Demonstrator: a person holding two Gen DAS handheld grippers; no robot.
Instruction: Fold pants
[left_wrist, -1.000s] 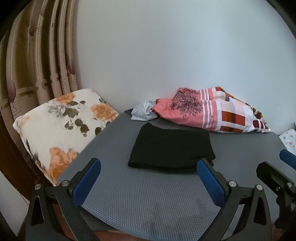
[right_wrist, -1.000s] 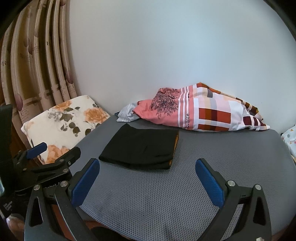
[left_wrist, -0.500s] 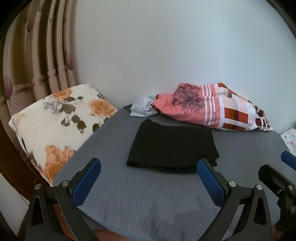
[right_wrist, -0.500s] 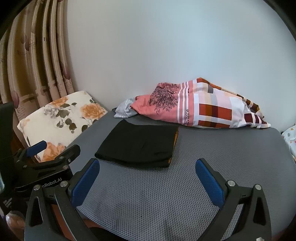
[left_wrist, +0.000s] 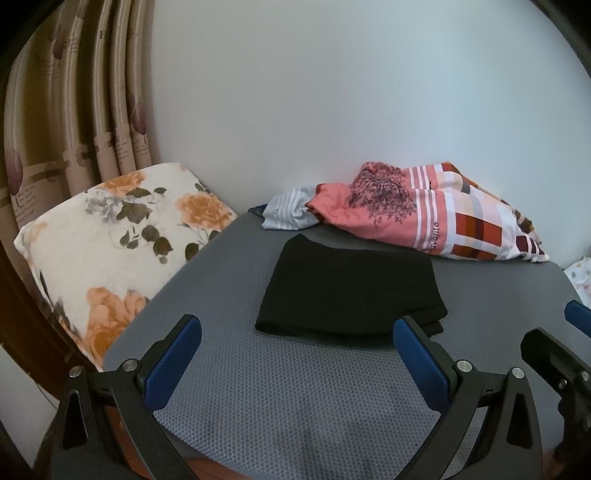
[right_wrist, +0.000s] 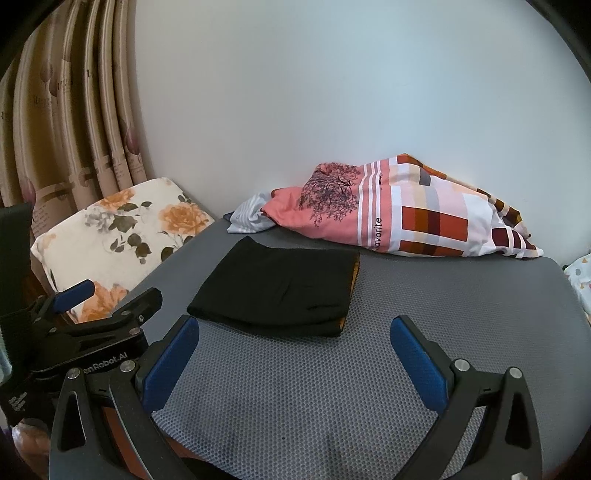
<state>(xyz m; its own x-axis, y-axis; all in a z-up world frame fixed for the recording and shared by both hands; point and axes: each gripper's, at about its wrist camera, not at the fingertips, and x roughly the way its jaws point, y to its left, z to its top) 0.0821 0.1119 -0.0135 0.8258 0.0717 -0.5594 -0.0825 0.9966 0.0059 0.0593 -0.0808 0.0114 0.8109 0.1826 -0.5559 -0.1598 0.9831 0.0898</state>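
Left gripper (left_wrist: 297, 338) held low over the near edge of the grey mat (left_wrist: 332, 406), fingers spread wide, gripping nothing. Right gripper (right_wrist: 295, 338) alongside, equally wide, likewise empty-handed. One pair of black pants (left_wrist: 351, 288), folded flat mid-mat, apart from both grippers. One floral pillow (left_wrist: 110, 251) leaning left; one pink patterned bundle (left_wrist: 424, 218) against the wall behind.

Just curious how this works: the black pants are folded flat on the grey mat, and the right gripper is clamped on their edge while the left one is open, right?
Not quite. The right gripper is open too, short of the black pants, as the right wrist view shows. The pants do lie folded on the grey mat, and the left gripper is open.
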